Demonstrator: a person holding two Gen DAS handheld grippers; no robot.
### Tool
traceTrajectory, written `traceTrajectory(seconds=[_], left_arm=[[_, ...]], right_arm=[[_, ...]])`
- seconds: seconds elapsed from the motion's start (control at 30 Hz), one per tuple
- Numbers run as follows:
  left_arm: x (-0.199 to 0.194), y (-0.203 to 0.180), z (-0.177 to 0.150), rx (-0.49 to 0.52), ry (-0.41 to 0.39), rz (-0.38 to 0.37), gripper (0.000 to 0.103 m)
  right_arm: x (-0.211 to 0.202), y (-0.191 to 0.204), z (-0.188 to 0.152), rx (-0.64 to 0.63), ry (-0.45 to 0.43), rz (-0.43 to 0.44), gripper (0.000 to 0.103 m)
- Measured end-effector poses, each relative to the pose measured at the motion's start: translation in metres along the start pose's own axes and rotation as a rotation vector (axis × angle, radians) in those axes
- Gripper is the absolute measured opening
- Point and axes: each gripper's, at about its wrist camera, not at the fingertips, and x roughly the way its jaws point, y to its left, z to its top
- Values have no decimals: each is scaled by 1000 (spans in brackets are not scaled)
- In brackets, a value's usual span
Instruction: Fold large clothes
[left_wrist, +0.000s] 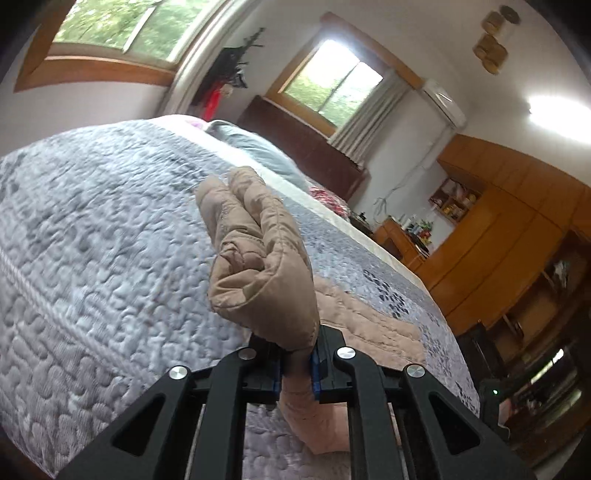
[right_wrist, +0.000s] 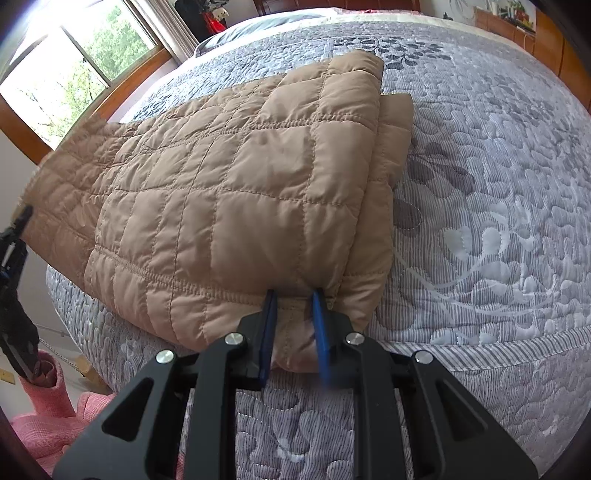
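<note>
the tan jacket (right_wrist: 236, 177) is clamped by left gripper (left_wrist: 297, 363) and right gripper (right_wrist: 293, 325), at six o'clock, seemingly to carry a fold across.

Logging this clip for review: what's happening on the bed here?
A person is folding a tan quilted jacket on a bed with a grey floral quilt. The left tool is clamped on a bunched edge of the jacket and lifts it off the bed. The right tool grips the near edge, where the jacket lies partly folded in layers.
</note>
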Motion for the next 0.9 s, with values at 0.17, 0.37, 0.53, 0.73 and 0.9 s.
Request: traceTrajectory(seconds=[0.17, 0.37, 0.53, 0.73, 0.9], left_arm=[[18, -67, 0, 190, 59, -111, 11], [54, -134, -33, 359, 224, -220, 11], [93, -154, -64, 424, 380, -221, 11], [125, -146, -88, 406, 513, -214, 12], [132, -135, -102, 397, 547, -205, 12]], right_arm=[[-2, -5, 0, 19, 2, 20, 18], [-5, -11, 3, 34, 10, 41, 18], [-8, -14, 2, 34, 15, 44, 18], [-7, -17, 5, 38, 22, 55, 18], [-7, -18, 6, 38, 26, 58, 18]])
